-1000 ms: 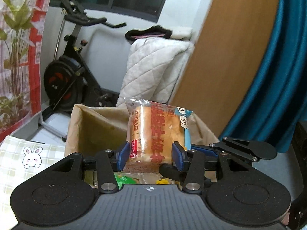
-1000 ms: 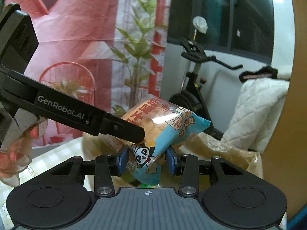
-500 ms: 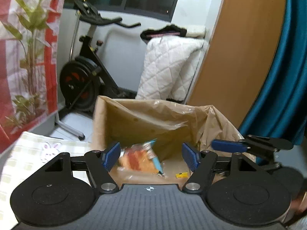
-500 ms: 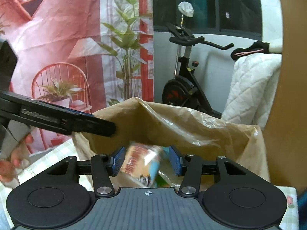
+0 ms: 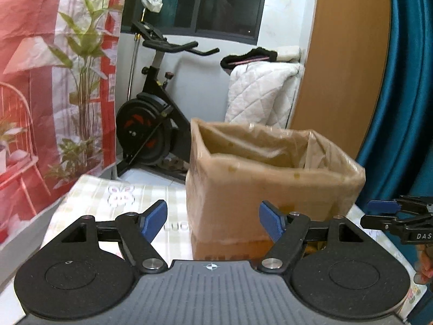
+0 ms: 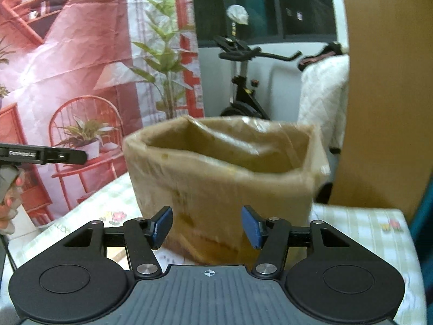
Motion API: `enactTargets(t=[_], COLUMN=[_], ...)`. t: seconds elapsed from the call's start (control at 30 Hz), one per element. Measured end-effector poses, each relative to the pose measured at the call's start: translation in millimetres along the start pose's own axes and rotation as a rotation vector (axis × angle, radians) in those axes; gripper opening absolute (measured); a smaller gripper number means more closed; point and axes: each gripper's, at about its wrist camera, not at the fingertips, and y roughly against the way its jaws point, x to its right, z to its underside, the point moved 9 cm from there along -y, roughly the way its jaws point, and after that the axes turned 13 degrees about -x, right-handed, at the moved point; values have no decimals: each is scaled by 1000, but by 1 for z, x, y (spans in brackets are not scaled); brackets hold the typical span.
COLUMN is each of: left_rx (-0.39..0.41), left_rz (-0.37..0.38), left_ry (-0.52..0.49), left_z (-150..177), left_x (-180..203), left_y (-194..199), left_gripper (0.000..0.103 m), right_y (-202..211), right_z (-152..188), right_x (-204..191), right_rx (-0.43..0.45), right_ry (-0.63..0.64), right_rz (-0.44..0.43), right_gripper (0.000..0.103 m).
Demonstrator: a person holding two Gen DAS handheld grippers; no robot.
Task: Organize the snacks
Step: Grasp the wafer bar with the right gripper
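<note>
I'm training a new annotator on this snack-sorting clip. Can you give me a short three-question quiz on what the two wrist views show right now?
1. True or false: the left tool is clamped on a snack packet.
2. Multiple choice: the lined cardboard box stands on (A) the floor, (B) the checked tablecloth, (C) the exercise bike.
3. Fill the gap: in the right wrist view, the right tool has its blue pads spread ____ with nothing between them.

Key
1. False: its pads stand wide apart and hold nothing.
2. B.
3. Apart (open); only the box shows beyond them.
</note>
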Motion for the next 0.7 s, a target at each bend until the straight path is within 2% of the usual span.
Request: enactTargets(t=[0.13, 0.27, 0.43, 0.7], left_rx=[-32, -61, -101, -161], left_rz=[22, 54, 92, 84], left_ry=[4, -9, 3, 42], left_z=[21, 39, 62, 95], left_x=[5, 15, 20, 7], left_y=[-3, -7, -13, -14], left_gripper=[77, 77, 77, 77], right_y=[-4, -4, -3, -9], right_z=[28, 51, 70, 85], right_x=[2, -7, -16, -43], right_rx=[-34, -61, -93, -127], right_ry=[-59, -30, -37, -34], right_rz=[12, 37, 22, -41], right_gripper=[53, 53, 53, 54])
